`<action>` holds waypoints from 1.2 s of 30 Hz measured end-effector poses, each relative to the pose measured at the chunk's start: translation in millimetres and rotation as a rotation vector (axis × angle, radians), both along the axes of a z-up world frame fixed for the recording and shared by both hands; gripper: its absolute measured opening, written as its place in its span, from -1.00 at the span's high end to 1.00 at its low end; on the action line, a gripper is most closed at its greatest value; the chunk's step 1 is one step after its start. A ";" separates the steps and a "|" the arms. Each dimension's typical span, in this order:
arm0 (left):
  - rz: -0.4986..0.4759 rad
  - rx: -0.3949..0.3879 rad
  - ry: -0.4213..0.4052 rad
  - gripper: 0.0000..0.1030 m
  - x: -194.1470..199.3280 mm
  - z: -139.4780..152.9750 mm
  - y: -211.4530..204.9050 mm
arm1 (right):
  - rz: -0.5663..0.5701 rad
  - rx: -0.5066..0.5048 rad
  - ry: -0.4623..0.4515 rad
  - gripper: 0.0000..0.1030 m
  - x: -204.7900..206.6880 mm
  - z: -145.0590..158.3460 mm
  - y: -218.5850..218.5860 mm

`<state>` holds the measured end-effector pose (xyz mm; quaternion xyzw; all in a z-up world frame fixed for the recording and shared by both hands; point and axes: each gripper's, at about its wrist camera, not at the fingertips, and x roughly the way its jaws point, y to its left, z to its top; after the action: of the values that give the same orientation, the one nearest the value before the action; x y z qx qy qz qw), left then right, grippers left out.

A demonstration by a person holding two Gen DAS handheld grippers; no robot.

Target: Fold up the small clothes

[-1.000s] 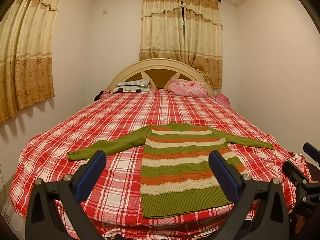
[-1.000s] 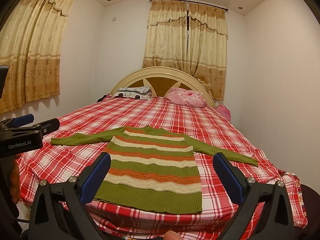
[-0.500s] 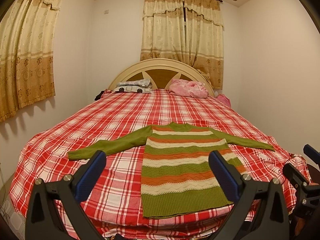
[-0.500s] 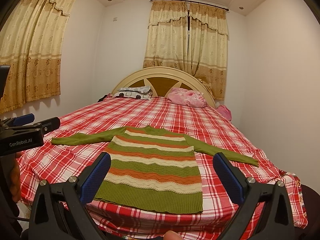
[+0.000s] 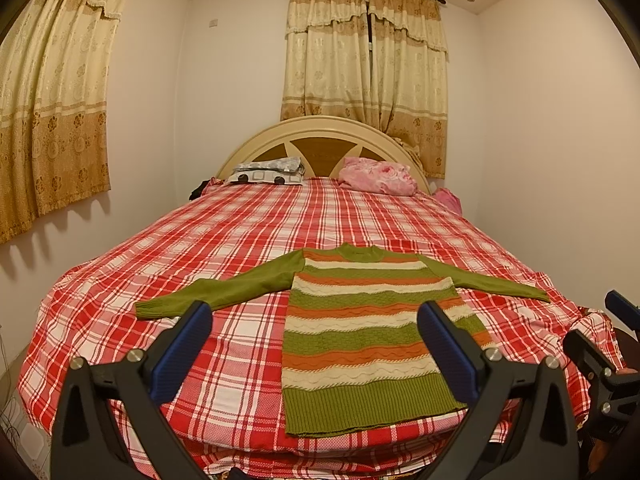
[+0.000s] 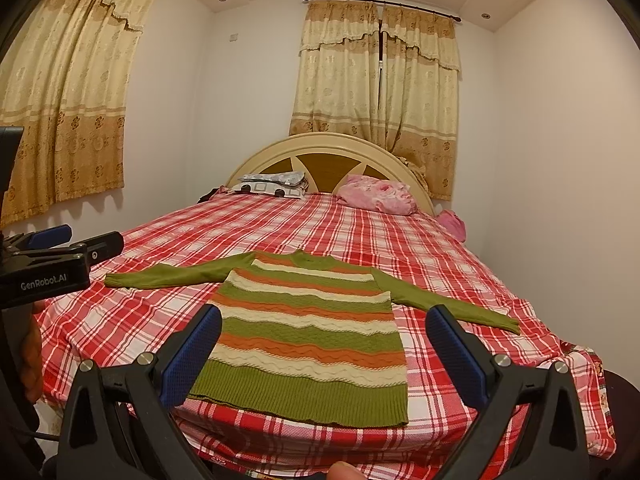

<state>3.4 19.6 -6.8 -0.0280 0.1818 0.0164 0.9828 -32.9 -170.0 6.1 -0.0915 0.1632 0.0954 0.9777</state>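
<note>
A small knit sweater (image 5: 360, 332) with green, orange and cream stripes and green sleeves lies flat, face up, near the foot of the bed, both sleeves spread out; it also shows in the right wrist view (image 6: 312, 336). My left gripper (image 5: 314, 344) is open and empty, held above the bed's foot edge, in front of the sweater's left half. My right gripper (image 6: 324, 348) is open and empty, in front of the hem. The left gripper also shows at the left edge of the right wrist view (image 6: 60, 256), the right one at the right edge of the left wrist view (image 5: 600, 344).
The bed (image 5: 248, 232) has a red and white plaid sheet. A grey patterned pillow (image 5: 268, 172) and a pink pillow (image 5: 376, 176) lie by the cream headboard (image 5: 320, 136). Walls stand close on both sides, with curtains (image 5: 364, 72) behind.
Both views have shifted only slightly. The sweater has not moved and both grippers stay open.
</note>
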 end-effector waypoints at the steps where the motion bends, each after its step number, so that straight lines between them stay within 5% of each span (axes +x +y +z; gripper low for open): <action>1: -0.001 -0.001 0.003 -1.00 0.7 -1.0 -0.4 | 0.003 0.002 0.005 -0.98 1.6 0.2 -0.8; 18: -0.028 0.040 0.104 -1.00 54.1 -45.6 -6.5 | -0.006 0.041 0.099 -0.98 59.9 -39.6 -16.7; 36: -0.064 0.117 0.169 -1.00 155.5 -66.3 -13.4 | -0.149 0.046 0.236 -0.98 180.2 -74.1 -65.3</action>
<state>158.9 6.2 -73.1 0.0365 0.2636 -0.0022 0.9639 147.3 -235.3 -68.0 -0.0447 0.2810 0.0361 0.9580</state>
